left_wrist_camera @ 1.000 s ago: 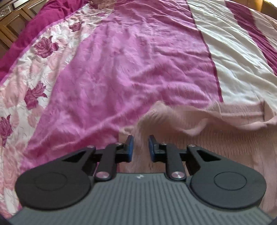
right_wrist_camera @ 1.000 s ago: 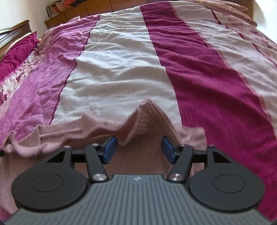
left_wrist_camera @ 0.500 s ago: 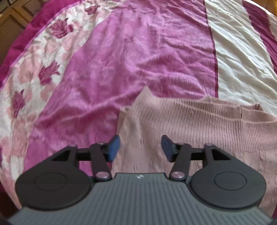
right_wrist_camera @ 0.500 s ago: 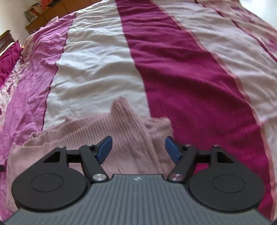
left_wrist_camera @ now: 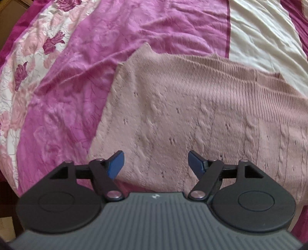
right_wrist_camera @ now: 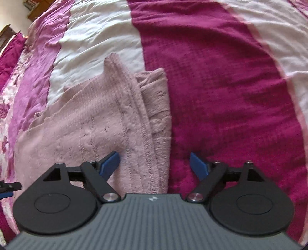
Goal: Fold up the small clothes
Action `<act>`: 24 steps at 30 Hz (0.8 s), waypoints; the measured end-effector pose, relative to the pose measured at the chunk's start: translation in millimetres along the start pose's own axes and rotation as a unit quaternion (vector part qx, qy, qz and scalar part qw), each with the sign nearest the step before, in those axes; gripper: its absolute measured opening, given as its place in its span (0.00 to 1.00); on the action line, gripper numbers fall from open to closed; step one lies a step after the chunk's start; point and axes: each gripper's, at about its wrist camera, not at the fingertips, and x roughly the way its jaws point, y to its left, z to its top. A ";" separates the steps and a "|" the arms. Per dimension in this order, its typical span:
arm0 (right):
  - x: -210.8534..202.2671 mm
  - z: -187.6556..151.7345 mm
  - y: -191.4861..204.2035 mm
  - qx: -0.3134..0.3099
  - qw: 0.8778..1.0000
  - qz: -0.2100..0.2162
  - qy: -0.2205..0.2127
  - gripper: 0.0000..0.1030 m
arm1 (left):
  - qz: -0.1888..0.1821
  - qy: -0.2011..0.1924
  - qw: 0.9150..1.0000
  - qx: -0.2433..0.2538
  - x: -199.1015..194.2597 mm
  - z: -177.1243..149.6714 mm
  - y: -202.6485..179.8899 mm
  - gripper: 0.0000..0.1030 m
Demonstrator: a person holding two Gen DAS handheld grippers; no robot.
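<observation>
A dusty-pink knitted sweater (left_wrist_camera: 192, 107) lies folded flat on the striped bedspread (left_wrist_camera: 80, 80). My left gripper (left_wrist_camera: 156, 163) hovers over the sweater's near left part, its jaws opening, nothing pressed between the blue pads. In the right wrist view the same sweater (right_wrist_camera: 92, 123) shows its right edge, with a folded layer or sleeve (right_wrist_camera: 156, 100) lying along it. My right gripper (right_wrist_camera: 155, 165) hangs over that edge, its jaws opening and free of the cloth. The tip of the left gripper (right_wrist_camera: 9, 187) pokes in at the far left of that view.
The bedspread has stripes of pink, cream (right_wrist_camera: 100, 38) and dark magenta (right_wrist_camera: 221, 86), with a rose-print band (left_wrist_camera: 25, 63) at the left. Dark wooden furniture (right_wrist_camera: 36, 9) stands beyond the bed's far corner. The bed's left edge (left_wrist_camera: 7, 184) drops off near the left gripper.
Both grippers have let go of the sweater's far edge and opened wide. They pulled back toward the near side, and the sweater now lies flat.
</observation>
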 end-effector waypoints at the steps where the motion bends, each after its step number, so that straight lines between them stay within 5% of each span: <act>1: 1.1 0.0 0.5 -0.003 1.000 0.007 0.004 0.85 | 0.003 -0.002 1.000 0.004 0.2 -1.7 -2.6 0.72; 8: -1.0 2.8 9.8 -0.021 0.998 0.058 0.019 0.56 | -0.002 0.003 1.000 0.016 5.3 -1.8 -13.5 0.72; 13: 6.5 0.4 -8.3 0.050 0.996 0.067 0.012 0.55 | -0.002 -0.001 1.000 0.029 2.5 -3.3 -14.5 0.72; 17: 8.5 -2.6 -4.5 0.043 0.997 0.059 0.007 0.55 | 0.000 0.004 0.999 0.032 2.1 -7.4 -10.0 0.72; 21: 4.5 2.6 -3.1 0.055 0.996 0.066 0.015 0.29 | -0.003 0.008 1.000 0.026 -0.7 -9.6 -2.6 0.72; 24: -6.7 3.7 5.8 0.044 0.996 0.072 0.001 0.25 | -0.006 0.007 1.000 0.029 -4.6 -9.8 2.6 0.72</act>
